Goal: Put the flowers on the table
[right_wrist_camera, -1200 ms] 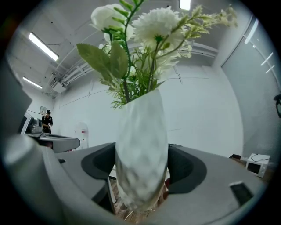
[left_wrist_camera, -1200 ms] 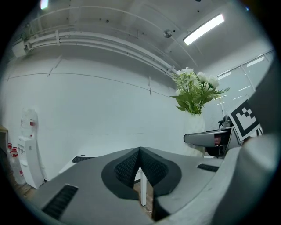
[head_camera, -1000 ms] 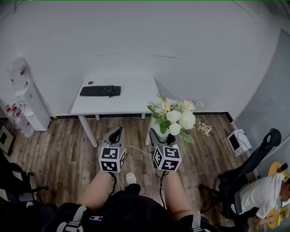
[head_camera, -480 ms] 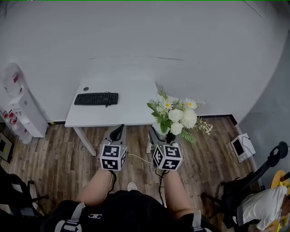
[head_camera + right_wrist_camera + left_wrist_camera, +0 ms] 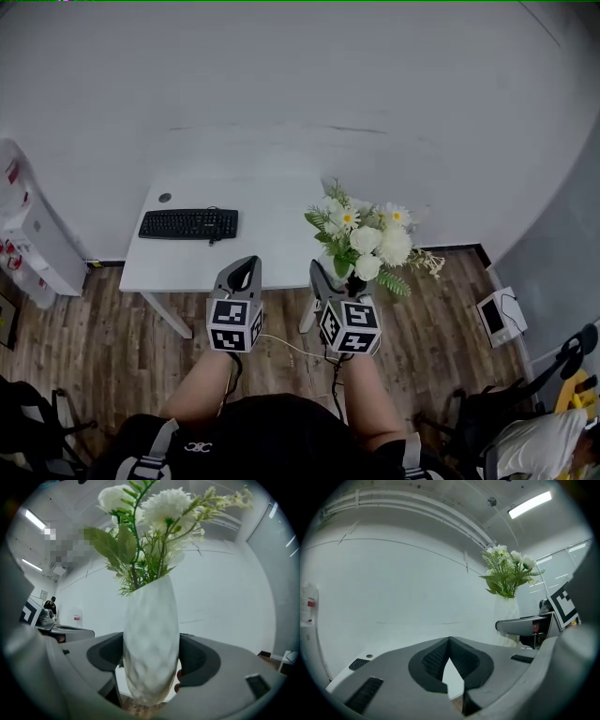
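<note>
A bunch of white flowers (image 5: 366, 239) with green leaves stands in a white dimpled vase (image 5: 151, 639). My right gripper (image 5: 330, 278) is shut on the vase, its pads pressing the vase's two sides, and holds it upright above the wooden floor. The vase hangs just off the front right corner of the white table (image 5: 272, 225). My left gripper (image 5: 242, 277) is shut and holds nothing, its tips at the table's front edge. In the left gripper view the flowers (image 5: 508, 571) rise to the right of that gripper (image 5: 450, 641).
A black keyboard (image 5: 188, 224) lies on the left half of the table, which stands against a white wall. A white water dispenser (image 5: 23, 234) stands at the left. A small screen device (image 5: 497, 314) and a black chair (image 5: 572, 347) are on the floor at the right.
Both grippers have travelled forward side by side with the vase, and the table has come nearer, from well ahead of the jaws to right at them. Neither gripper's jaws changed.
</note>
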Available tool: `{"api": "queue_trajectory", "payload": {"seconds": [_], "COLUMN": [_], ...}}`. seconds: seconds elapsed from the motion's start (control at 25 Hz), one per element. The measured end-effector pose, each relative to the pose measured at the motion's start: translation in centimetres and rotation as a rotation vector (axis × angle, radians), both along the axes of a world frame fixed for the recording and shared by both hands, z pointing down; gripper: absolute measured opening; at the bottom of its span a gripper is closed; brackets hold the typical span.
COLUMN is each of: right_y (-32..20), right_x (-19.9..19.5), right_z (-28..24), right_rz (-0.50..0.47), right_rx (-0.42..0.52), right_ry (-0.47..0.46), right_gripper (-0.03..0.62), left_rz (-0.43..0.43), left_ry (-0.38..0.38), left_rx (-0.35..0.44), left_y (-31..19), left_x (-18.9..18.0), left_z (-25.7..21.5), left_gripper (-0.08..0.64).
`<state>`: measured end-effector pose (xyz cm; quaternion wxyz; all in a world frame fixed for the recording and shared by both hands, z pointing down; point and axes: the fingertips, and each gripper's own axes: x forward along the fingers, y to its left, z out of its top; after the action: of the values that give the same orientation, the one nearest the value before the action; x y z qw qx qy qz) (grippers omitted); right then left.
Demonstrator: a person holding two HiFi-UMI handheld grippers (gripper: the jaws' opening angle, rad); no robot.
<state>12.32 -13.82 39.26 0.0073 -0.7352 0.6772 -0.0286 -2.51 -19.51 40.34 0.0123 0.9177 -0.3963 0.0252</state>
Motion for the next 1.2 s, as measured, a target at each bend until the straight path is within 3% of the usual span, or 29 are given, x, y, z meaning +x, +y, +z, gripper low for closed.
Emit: {"api": "queue_trajectory", "payload": {"seconds": [0.72,1.2], "right_y": [-12.3,-28.4], "right_x": [6.3,14.3], "right_z": [5.2,6.8], "right_rz": [-0.013,-0.066], "right_rx": [-0.058,-0.078], "right_ry": [-0.034,-0.011], "right_gripper": [0.364,0.362], "left_rz": [-0.061,-0.138], "left_ry": [-0.054,-0.071], "left_rx": [-0.07,-0.078], "left_y": [-11.2,-24.4], "left_x": [4.2,10.4], "left_z": [4.8,5.3], "left_gripper": [0.003,0.003]}}
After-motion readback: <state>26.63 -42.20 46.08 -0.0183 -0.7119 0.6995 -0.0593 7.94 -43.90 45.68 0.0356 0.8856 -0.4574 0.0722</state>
